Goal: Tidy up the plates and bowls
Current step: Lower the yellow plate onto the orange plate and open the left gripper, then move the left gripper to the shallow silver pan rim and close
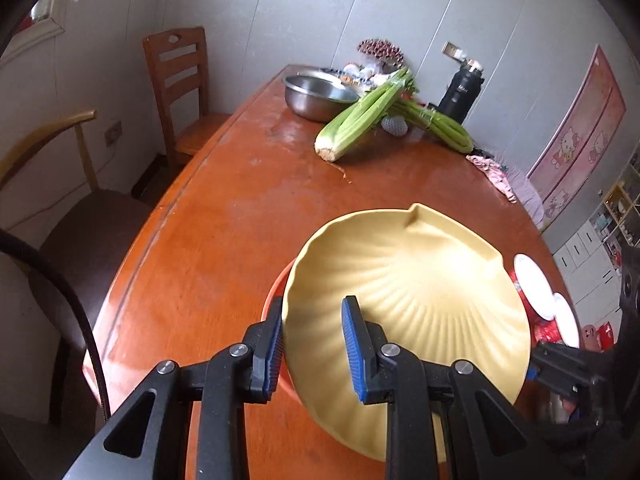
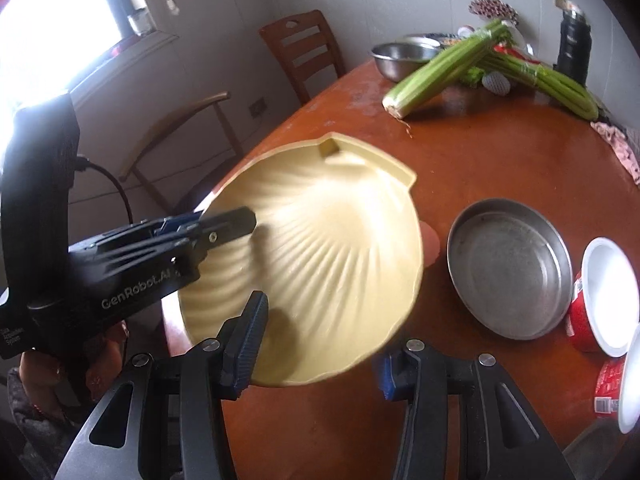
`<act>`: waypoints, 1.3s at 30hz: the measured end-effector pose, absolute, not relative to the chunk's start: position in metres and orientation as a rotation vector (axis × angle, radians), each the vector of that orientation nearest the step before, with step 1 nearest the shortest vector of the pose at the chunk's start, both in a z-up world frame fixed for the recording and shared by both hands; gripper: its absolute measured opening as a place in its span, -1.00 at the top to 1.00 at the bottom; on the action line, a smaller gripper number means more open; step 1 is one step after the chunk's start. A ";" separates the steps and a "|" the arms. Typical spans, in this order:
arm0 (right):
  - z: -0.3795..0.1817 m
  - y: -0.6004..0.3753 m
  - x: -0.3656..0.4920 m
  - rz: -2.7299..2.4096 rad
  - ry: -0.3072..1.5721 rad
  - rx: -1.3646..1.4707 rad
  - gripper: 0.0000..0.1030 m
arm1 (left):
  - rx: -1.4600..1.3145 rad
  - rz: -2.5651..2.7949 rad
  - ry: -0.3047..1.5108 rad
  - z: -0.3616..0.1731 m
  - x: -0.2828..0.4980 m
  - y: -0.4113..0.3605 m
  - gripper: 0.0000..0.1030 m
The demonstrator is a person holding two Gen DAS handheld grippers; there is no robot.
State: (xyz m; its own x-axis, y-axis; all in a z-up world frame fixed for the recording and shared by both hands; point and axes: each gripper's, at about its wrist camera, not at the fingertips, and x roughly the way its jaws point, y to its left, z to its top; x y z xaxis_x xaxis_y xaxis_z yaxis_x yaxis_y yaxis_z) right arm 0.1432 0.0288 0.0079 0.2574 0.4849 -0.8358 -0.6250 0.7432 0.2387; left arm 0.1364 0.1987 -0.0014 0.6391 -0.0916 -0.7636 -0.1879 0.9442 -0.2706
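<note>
Right wrist view: both grippers, left gripper (image 2: 224,222) and right gripper (image 2: 316,354), pinch yellow plate (image 2: 320,256) rim; keep plate level, lower onto metal pan (image 2: 510,276) gently.

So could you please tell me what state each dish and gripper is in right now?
Yellow plate: lifted off the table, tilted, held by both grippers.
Left gripper: shut on the plate's rim.
Right gripper: shut on the plate's near rim.
Metal pan: empty, upright on the table.
</note>
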 end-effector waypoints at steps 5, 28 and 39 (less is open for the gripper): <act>-0.013 0.032 0.156 0.741 1.124 -0.134 0.05 | -0.356 0.074 0.933 -0.022 0.147 0.205 0.47; -0.016 0.033 0.169 0.611 1.069 -0.198 0.04 | -0.333 0.079 0.900 -0.014 0.131 0.205 0.45; 0.014 0.006 0.163 0.616 0.992 -0.112 -0.06 | -0.291 0.071 0.868 0.008 0.124 0.185 0.31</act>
State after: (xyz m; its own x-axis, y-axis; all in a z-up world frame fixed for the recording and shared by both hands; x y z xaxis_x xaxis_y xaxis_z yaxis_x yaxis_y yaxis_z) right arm 0.1634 0.0061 0.0140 0.3930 0.4348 -0.8102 -0.5336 0.8255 0.1842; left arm 0.1240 0.1849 0.0078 0.6465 -0.0563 -0.7609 -0.1790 0.9582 -0.2230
